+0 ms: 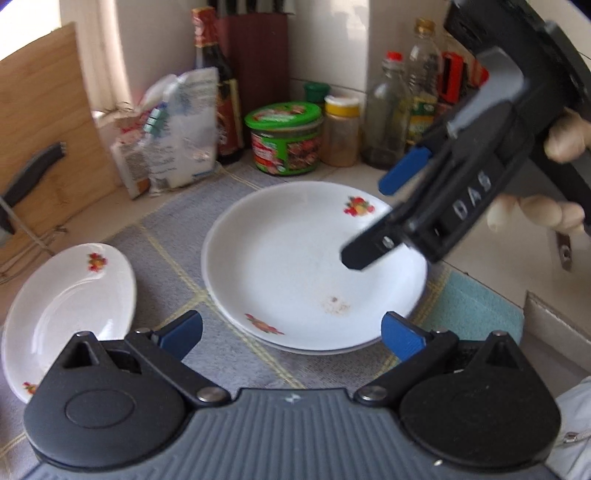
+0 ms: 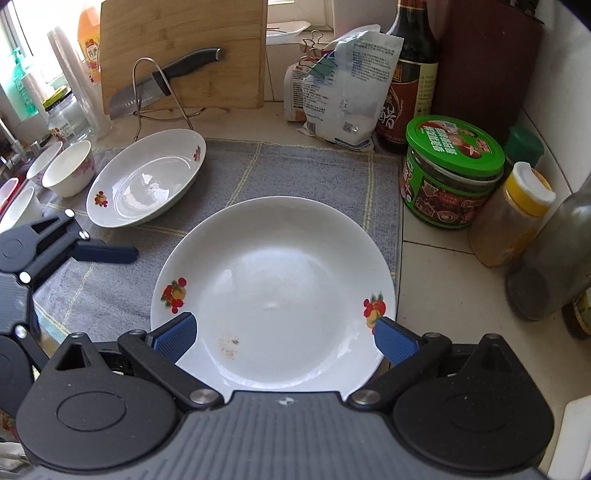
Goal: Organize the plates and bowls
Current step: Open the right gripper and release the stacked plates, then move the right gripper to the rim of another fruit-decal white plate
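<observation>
A large white plate (image 2: 277, 266) with fruit prints lies on the grey cloth (image 2: 303, 166). In the left wrist view a second rim shows under this plate (image 1: 295, 258). My right gripper (image 2: 286, 338) is open, its fingers straddling the plate's near rim and holding nothing. From the left wrist it appears as the right gripper (image 1: 380, 218), hovering above the plate's right side. A second, deeper plate (image 2: 144, 177) sits tilted to the left; it shows as the left plate (image 1: 70, 310). My left gripper (image 1: 291, 334) is open and empty at the near edge of the big plate.
Small white bowls (image 2: 70, 170) stand at the far left. A green-lidded jar (image 2: 450, 173), a yellow spice jar (image 2: 517, 214), bottles (image 2: 410, 74) and clipped bags (image 2: 340, 85) line the back and right. A knife (image 2: 166, 77) rests against the bamboo board (image 2: 184, 33).
</observation>
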`<move>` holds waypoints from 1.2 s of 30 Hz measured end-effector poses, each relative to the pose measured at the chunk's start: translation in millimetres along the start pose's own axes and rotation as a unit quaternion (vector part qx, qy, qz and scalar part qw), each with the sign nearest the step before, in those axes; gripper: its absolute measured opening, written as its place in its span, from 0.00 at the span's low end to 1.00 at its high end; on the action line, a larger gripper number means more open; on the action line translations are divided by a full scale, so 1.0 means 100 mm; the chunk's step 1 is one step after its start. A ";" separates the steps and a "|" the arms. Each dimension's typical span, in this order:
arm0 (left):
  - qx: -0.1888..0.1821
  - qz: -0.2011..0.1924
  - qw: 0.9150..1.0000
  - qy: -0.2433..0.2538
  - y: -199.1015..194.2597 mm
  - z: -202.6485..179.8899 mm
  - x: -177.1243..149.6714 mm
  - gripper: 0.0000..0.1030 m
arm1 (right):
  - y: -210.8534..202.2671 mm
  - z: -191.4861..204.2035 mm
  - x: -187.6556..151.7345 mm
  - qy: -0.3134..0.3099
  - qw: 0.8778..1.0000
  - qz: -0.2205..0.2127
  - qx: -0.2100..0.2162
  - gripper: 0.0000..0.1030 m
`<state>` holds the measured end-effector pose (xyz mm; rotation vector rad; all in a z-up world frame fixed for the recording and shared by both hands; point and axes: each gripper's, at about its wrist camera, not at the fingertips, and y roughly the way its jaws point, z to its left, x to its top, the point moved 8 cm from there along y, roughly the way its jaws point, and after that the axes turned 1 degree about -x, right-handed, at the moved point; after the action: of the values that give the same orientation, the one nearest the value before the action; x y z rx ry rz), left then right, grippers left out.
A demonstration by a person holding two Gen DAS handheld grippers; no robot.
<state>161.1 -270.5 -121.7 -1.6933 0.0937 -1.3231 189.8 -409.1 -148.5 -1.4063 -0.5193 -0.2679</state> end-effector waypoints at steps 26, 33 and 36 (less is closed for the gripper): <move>0.182 0.004 0.965 -0.190 -0.68 0.84 -0.67 0.99 | 0.13 0.88 0.34 -0.097 0.989 -0.057 0.099 1.00; 0.163 0.009 0.968 -0.189 -0.59 1.13 -0.77 0.99 | 0.21 0.97 0.43 -0.081 0.994 -0.043 0.067 1.00; 0.149 0.010 0.970 -0.193 -0.54 1.26 -0.82 0.99 | 0.22 0.99 0.51 -0.073 0.995 -0.039 0.055 1.00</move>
<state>202.0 -116.8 -137.7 -1.6492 -0.3000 -0.9182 225.4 -302.1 -135.1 -1.3061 -0.7004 -0.1973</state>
